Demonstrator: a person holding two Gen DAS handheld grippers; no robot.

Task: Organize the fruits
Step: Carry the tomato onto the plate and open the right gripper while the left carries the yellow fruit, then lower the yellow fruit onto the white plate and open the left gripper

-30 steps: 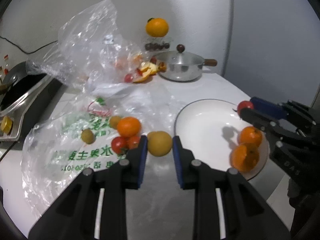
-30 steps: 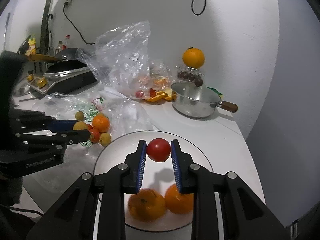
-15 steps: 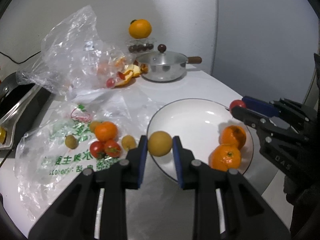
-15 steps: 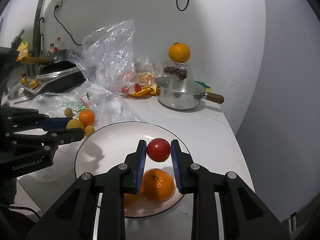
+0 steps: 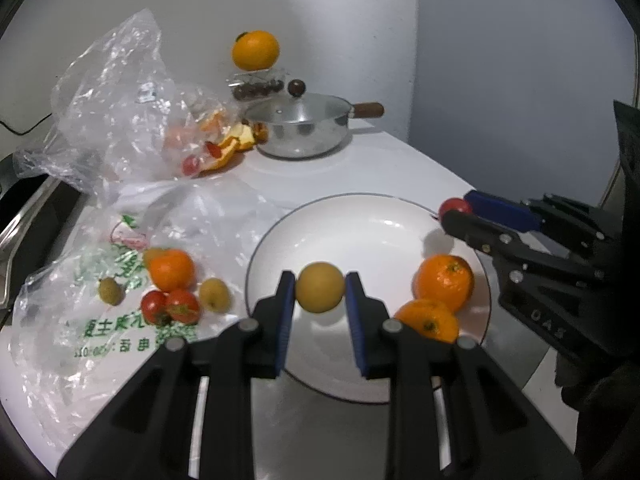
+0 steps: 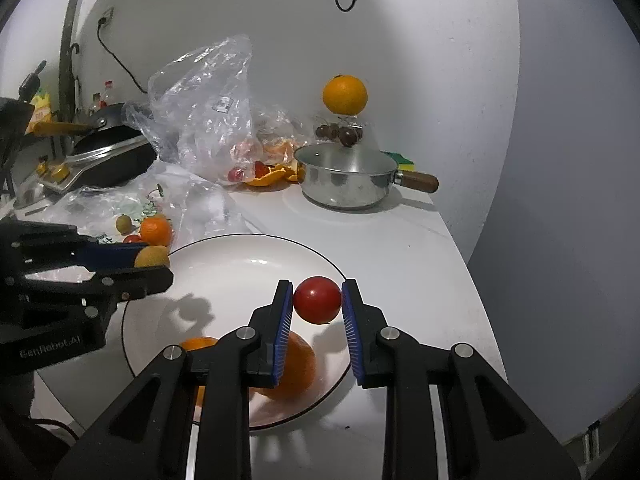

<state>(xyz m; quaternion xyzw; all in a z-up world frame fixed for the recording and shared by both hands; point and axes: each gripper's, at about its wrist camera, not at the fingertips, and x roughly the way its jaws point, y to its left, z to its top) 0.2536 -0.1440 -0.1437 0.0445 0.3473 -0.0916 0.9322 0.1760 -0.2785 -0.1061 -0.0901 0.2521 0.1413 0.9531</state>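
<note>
Hovering above the round white plate (image 5: 280,240) where two oranges (image 5: 443,282) already lie, the left gripper (image 5: 320,293) clamps a small yellow fruit (image 5: 320,292) and the right gripper (image 6: 317,300) a red tomato (image 6: 317,299), apparently for gathering the fruits there.

Both handheld grippers angle downward, the left gripper (image 5: 320,294) clamped on a yellow fruit (image 5: 320,287) and the right gripper (image 6: 317,300) (blue-padded, like its partner) pinching a red tomato (image 6: 317,299).
</note>
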